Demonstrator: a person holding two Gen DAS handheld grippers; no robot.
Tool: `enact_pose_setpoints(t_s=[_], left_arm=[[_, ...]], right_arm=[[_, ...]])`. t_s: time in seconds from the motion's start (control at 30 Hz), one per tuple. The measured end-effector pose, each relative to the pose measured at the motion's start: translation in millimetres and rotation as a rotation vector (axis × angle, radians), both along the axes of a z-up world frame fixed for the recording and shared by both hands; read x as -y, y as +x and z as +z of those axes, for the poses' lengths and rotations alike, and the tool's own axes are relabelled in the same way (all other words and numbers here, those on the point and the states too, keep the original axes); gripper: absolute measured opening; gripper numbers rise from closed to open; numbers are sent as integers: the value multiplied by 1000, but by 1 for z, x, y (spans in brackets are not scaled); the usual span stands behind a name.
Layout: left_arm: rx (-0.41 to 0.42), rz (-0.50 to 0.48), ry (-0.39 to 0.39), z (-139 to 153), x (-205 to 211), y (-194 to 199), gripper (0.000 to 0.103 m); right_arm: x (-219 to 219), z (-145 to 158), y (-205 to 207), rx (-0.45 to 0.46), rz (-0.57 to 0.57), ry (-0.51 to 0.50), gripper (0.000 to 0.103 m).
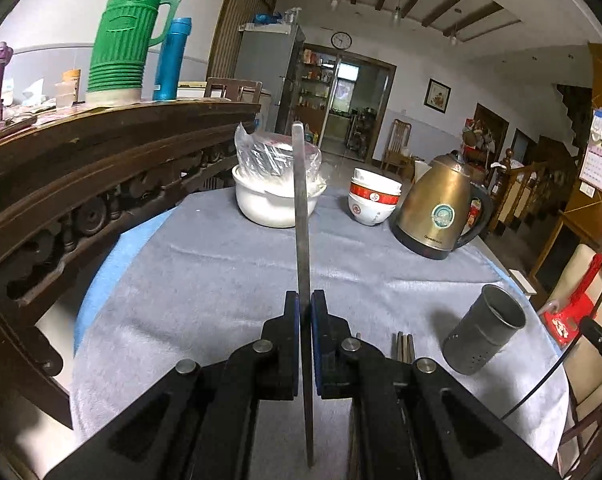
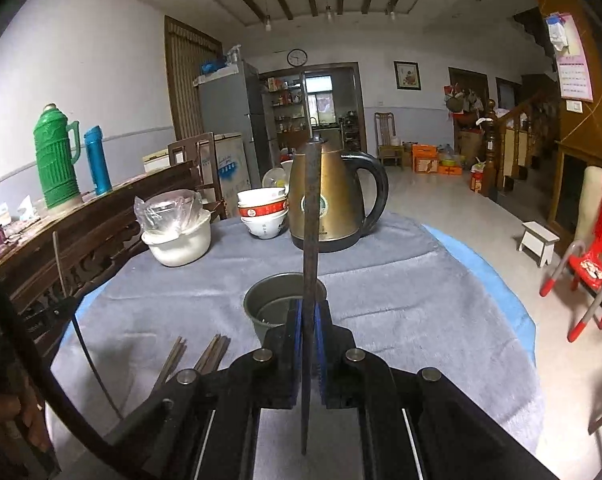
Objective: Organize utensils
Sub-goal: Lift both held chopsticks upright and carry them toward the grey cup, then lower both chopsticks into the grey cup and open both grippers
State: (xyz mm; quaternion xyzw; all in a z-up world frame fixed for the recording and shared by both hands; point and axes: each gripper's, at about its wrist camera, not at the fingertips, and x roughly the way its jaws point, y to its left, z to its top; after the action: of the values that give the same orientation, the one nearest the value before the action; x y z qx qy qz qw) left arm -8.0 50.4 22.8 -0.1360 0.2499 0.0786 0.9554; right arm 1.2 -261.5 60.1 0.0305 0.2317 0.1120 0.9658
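Right wrist view: the right tongs (image 2: 309,316) are clamped on a chopstick (image 2: 311,216) standing upright just above the metal cup (image 2: 261,308). The left tongs (image 1: 305,308) pinch another chopstick (image 1: 301,208), with the cup off to their right. Lower each straight down into the cup, slowly. More chopsticks (image 2: 205,354) lie on the surface (image 2: 401,300).

Readable text: almost none

The gold kettle (image 1: 441,208), standing by the far edge of the table (image 1: 221,264), carries a small line of brand lettering low on its body, too blurred to spell out. Its round badge, the red-banded bowls' (image 1: 373,197) emblems and the wall calendar (image 1: 599,152) stay illegible.
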Motion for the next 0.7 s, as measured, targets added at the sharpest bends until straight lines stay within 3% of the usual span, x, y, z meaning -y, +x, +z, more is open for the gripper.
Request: enact_pose_setpoints(t_s=[0.23,0.4,0.7], left_arm=[[2,-23,-31,7,-3,-29,6],[11,-37,-84,16,-7,-30,6],[111,-109,-209,67,-2,-10,5]], right_arm=[[17,1,-27,-19,8,20,7],[22,2,-25,-23,2,44,7],[45,48,-21,66,-28,132,7]])
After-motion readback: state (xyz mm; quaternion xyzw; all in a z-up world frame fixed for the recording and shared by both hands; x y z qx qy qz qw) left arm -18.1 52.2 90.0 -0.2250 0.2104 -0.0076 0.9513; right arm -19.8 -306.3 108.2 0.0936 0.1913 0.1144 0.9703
